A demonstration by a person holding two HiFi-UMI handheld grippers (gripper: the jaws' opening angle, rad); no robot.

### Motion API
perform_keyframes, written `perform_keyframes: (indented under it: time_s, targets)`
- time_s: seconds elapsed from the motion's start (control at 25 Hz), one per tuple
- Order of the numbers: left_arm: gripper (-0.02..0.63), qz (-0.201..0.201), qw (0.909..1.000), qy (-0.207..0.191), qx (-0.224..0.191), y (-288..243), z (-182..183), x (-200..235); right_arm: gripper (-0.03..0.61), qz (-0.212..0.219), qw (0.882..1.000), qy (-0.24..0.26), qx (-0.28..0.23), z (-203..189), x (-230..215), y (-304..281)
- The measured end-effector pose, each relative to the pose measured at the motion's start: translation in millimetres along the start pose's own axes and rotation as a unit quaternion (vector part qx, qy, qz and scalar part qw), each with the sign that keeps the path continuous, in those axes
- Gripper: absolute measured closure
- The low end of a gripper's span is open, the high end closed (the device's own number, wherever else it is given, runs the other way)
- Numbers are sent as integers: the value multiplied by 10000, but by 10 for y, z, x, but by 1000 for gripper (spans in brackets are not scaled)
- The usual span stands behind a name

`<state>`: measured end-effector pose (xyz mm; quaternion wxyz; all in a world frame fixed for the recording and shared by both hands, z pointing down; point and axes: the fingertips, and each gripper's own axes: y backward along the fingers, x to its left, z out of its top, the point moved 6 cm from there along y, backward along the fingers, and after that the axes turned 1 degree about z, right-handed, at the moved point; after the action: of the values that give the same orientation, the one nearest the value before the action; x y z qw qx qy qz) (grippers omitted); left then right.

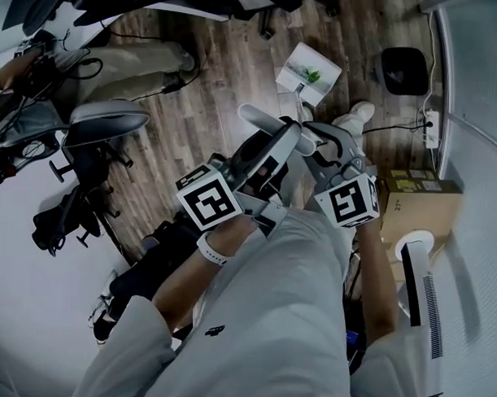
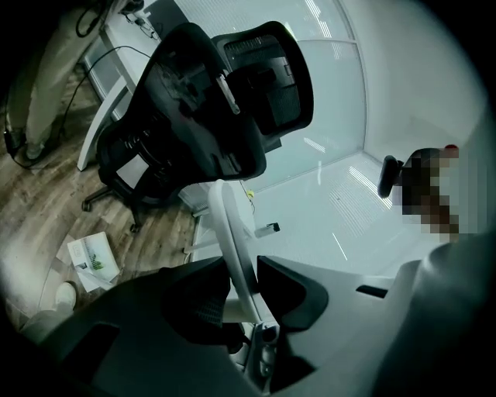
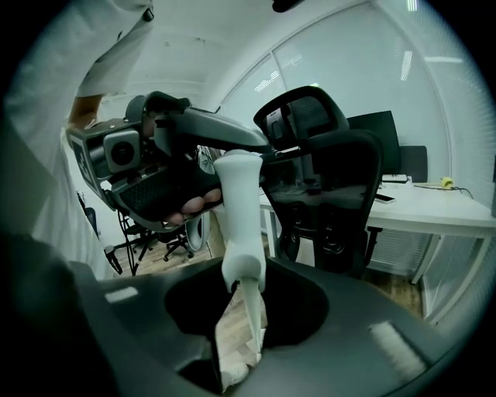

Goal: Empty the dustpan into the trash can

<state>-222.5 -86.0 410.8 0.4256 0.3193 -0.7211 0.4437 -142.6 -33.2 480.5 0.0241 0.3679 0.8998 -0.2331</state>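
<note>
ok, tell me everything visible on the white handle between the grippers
The handle is a smooth white bar, plastic by the look, thick and rounded, narrowing to a thin strip low down. In the right gripper view it stands nearly upright. The right gripper grips the thin part; the left gripper grips farther up. What it joins below can't be made out.

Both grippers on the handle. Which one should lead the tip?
Right, probably. The right gripper is shut on the handle at its low, narrowing end, toward the pan, which is out of view. The left gripper is shut higher, near the free end, so it suits steadying.
</note>
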Motion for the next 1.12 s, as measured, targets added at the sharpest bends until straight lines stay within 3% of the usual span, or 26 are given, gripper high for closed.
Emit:
perform_keyframes:
  time_s: [0.56,1.12]
  targets:
    - [511,-702,9958,-382,446,-101,38,-909,482,-815,9960,19,-378,663,-51,617]
    - [506,-1033,9827,-923,1228,-480,216,-1700,483,-1689,9810,131,-944,1165,-405,1107]
